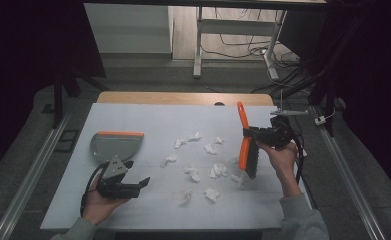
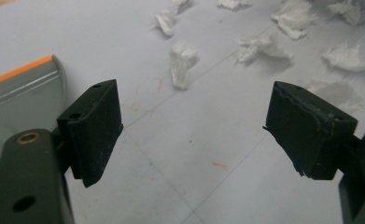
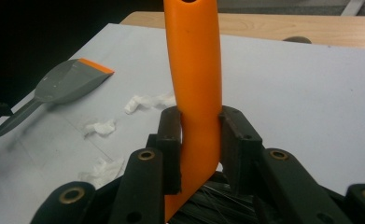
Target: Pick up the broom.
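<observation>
Right gripper [image 1: 253, 133]: clenched on the orange handle of the brush [image 1: 245, 145], held above the table's [image 1: 148, 115] right edge, bristles down.
Left gripper [image 1: 142, 183]: jaws spread wide, nothing between them, near the front-left corner.
Dustpan [image 1: 114, 144]: flat near the left edge.
Paper scraps [image 1: 218, 170]: scattered mid-table, between dustpan and brush.

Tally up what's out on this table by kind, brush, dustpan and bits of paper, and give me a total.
Brush: 1
Dustpan: 1
Crumpled paper scraps: 10, as far as the high view lets me separate them
Total: 12
</observation>
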Available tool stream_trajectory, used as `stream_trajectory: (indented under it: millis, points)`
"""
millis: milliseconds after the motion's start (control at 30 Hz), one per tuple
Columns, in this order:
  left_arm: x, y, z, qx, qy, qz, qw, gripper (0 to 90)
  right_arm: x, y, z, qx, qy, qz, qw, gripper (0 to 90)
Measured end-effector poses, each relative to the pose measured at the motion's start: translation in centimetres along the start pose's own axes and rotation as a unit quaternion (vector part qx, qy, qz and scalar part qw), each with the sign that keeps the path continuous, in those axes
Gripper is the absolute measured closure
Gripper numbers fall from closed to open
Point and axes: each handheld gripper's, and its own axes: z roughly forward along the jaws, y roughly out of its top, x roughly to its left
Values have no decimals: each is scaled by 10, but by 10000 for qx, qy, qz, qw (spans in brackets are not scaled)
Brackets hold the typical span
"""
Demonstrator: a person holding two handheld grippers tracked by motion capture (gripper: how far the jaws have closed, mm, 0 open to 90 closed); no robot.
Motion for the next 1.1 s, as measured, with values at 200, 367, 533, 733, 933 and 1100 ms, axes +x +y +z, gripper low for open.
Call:
stream_trajectory:
  millis: [200,367,533,733,933,1100]
  points:
    - [-7,10,5,-65,-76,79,9999,191,15,2,6,-114,134,-56,9998,714]
    - [-13,20,11,-96,-176,114,9997,193,23,2,12,-175,148,-69,9997,714]
    - [-20,32,21,-100,-364,92,9992,194,32,3,22,-209,168,-87,9996,714]
    - [-32,45,34,-86,-514,201,9984,194,44,3,34,-353,228,-53,9991,713]
    - [-45,57,44,-160,-703,143,9973,202,56,2,46,-408,284,-68,9987,714]
    - [-57,67,54,-141,-818,245,9963,203,63,1,53,-486,251,-83,9985,713]
